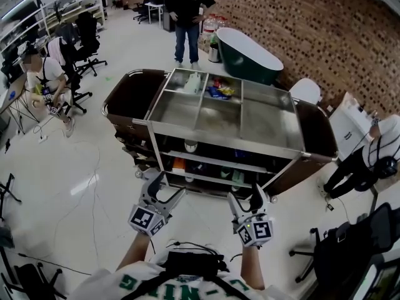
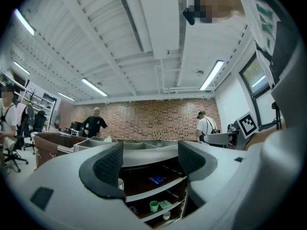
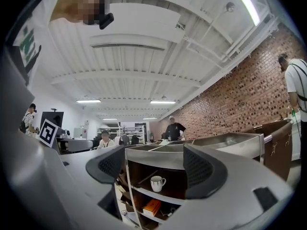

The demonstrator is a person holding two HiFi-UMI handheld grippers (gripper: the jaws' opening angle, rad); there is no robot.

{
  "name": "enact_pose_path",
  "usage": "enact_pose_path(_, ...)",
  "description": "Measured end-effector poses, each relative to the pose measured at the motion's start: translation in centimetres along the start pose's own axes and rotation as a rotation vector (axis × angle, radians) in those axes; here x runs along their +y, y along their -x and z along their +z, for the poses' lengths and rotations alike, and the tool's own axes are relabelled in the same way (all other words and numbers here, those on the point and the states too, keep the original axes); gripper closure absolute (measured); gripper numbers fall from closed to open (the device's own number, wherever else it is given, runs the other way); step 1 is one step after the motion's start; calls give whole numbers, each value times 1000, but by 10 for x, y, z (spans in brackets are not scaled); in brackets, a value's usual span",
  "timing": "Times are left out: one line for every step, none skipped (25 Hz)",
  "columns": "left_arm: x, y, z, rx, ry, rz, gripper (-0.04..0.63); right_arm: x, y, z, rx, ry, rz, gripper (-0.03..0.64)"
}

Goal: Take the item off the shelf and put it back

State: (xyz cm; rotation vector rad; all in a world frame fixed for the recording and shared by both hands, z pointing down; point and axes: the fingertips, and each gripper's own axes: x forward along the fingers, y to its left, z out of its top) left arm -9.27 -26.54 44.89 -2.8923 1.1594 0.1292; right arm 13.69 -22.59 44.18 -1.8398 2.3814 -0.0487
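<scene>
A brown cart with a steel top tray (image 1: 225, 137) stands in front of me, with open shelves below. On the upper shelf sits a white mug (image 1: 190, 146) (image 3: 157, 182), and under it lies an orange box (image 1: 179, 164) (image 3: 152, 206). The left gripper view shows a blue packet (image 2: 157, 179) on a shelf, with a green cup (image 2: 153, 205) lower down. My left gripper (image 1: 167, 189) (image 2: 148, 162) is open and empty, short of the cart's front. My right gripper (image 1: 245, 199) (image 3: 151, 164) is likewise open, holds nothing and faces the mug from a distance.
The top tray holds a white bottle (image 1: 194, 83) and blue-yellow packets (image 1: 220, 91). A dark green tub (image 1: 247, 55) and a standing person (image 1: 185, 17) are behind the cart. One person sits at the left (image 1: 47, 80), another at the right (image 1: 369, 155). Cables (image 1: 87, 167) lie on the floor.
</scene>
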Motion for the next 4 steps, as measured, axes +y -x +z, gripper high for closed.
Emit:
enact_pose_path(0,0,0,1,0,0,256,-1,1,0,1,1,-3,215)
enact_pose_path(-1,1,0,3,1,1,256,-2,1,0,3,1,-6,215)
enact_pose_path(-2,1,0,4,1,1,256,-3,2,-1,4,1,-9,215)
enact_pose_path(-3,2,0,5,2,1,256,-4,4,-1,5,0,-12,215)
